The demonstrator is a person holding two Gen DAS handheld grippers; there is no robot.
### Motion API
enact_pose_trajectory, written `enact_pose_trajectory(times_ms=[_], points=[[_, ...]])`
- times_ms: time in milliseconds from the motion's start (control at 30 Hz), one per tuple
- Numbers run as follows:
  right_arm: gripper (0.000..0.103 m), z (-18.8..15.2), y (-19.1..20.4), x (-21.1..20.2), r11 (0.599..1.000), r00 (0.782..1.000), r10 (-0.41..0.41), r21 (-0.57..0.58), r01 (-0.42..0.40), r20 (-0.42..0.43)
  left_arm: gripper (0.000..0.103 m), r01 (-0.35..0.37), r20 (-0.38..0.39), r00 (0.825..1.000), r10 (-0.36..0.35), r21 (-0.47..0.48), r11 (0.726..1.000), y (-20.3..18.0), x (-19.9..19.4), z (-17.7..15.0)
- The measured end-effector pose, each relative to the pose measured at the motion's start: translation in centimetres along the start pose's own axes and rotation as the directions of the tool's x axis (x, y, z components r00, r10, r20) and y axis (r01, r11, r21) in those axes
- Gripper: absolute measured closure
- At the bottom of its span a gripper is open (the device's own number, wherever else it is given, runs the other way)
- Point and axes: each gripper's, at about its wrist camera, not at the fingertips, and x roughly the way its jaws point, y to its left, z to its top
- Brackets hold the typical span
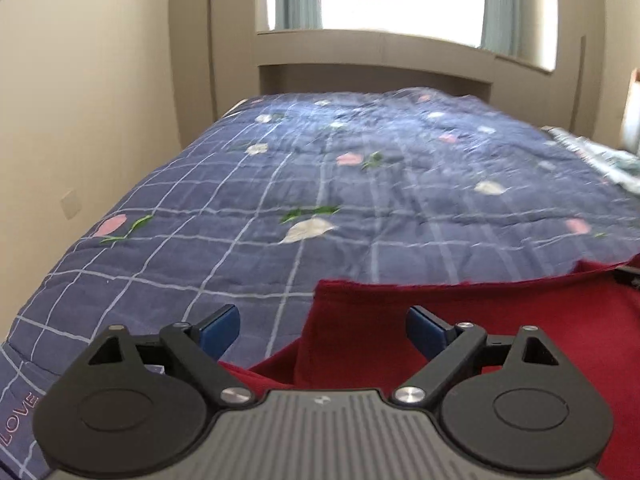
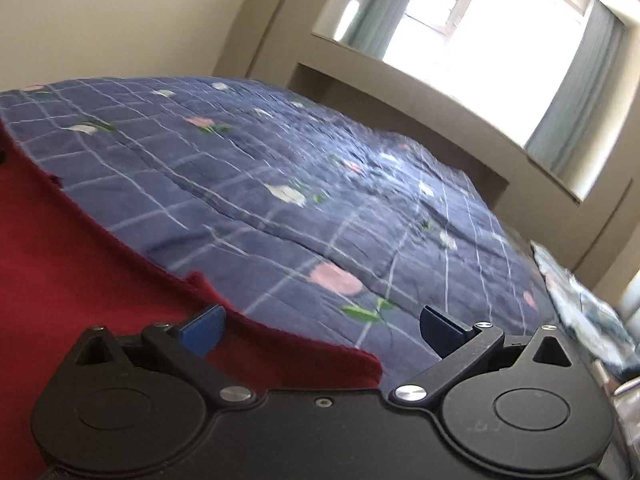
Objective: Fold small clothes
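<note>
Read "LOVE" (image 1: 18, 420) in pink on the quilt's (image 1: 280, 168) near-left edge. Lay spread on that quilt, red cloth (image 1: 500, 320), corner between left gripper's (image 1: 322, 330) wide-spread blue pads (image 1: 222, 328), nothing clamped. Stood fully spread too, right gripper (image 2: 322, 330), over cloth's hem, gripping nothing.
</note>
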Motion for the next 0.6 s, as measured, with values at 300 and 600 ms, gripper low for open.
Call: enact_pose_trajectory(times_ms=[300,600], points=[[0.001,-0.9,-0.2,1.2,0.998,1.0,-0.006,0.055,0.006,0.012,0.0,0.024,-0.082,0.996,-0.041,-0.189,0.982,3.7,3.6,-1.1],[0.001,1.8,1.2,-6.0,1.0,0.994,0.013,-0.005,-0.013,0.113,0.0,0.019,-0.022,0.999,-0.025,-0.255,0.967,4.9,-0.7,-0.5]])
